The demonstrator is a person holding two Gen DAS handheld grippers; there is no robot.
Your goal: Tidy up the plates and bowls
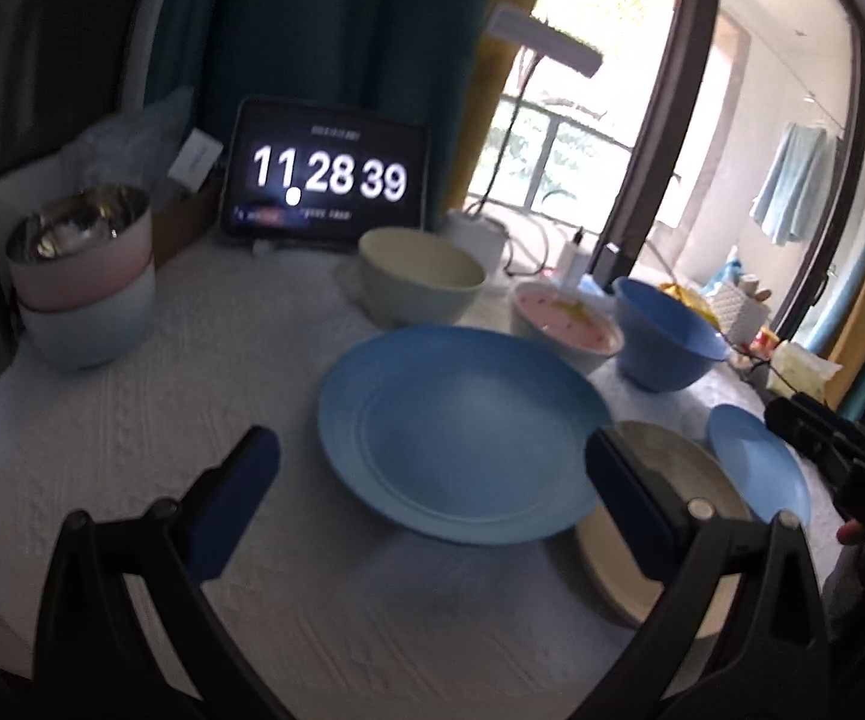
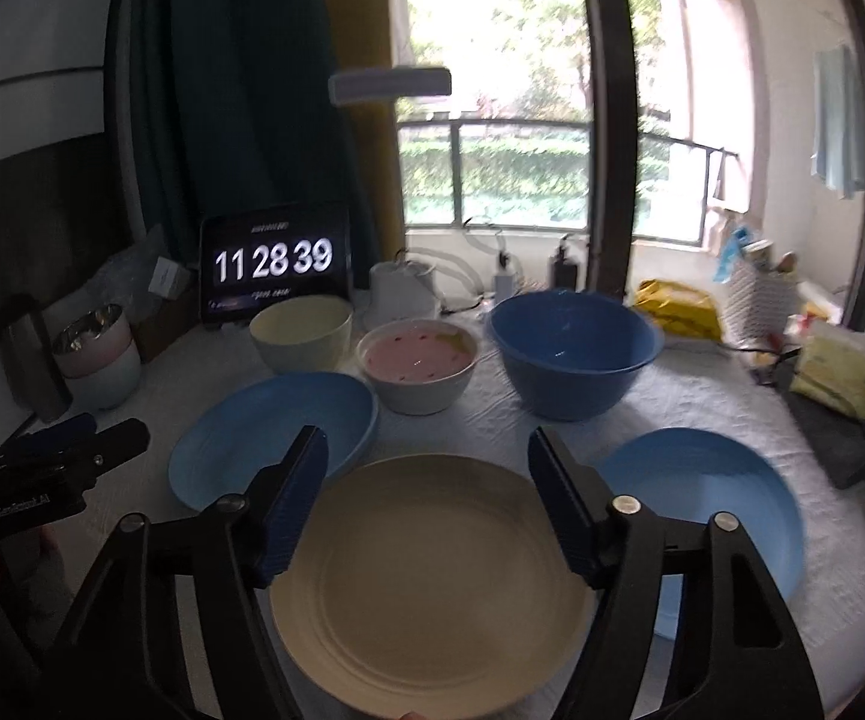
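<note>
While both grippers hovered over the table (image 2: pixel 480 420), nothing was held yet. R gripper (image 2: pixel 426 504), lower centre of the right wrist view, had its fingers apart, either side of the beige plate (image 2: pixel 432 594) but not pressing on it; whether they touched the rim, can't tell. L gripper (image 1: pixel 432 492) at the bottom of the left wrist view was also spread wide, empty, w/ the big blue plate (image 1: pixel 462 432) framed between its fingers mid-frame. Beige plate sat lower centre, big blue plate just left of it, rims close or overlapping, and a small blue plate (image 2: pixel 702 516) lower right. Behind them, a row of bowls: cream bowl (image 2: pixel 300 339) centre-left, pink-lined bowl (image 2: pixel 414 366) centre, dark blue bowl (image 2: pixel 573 354) centre-right. Two stacked pale bowls (image 2: pixel 99 363) stood far left, a tablet clock (image 2: pixel 276 267) at the back. Handling, my guess: plates looked like matte plastic or wheat-straw ware, so light, stiff, not very fragile, but shallow & flat on a textured cloth, so hard to get a finger under. Best hold prob. the near rim edge, one finger over and one under, then tilt up. Smooth surface could slip if pinched too shallow. Bowls look easier: grab the wall at the rim.
</note>
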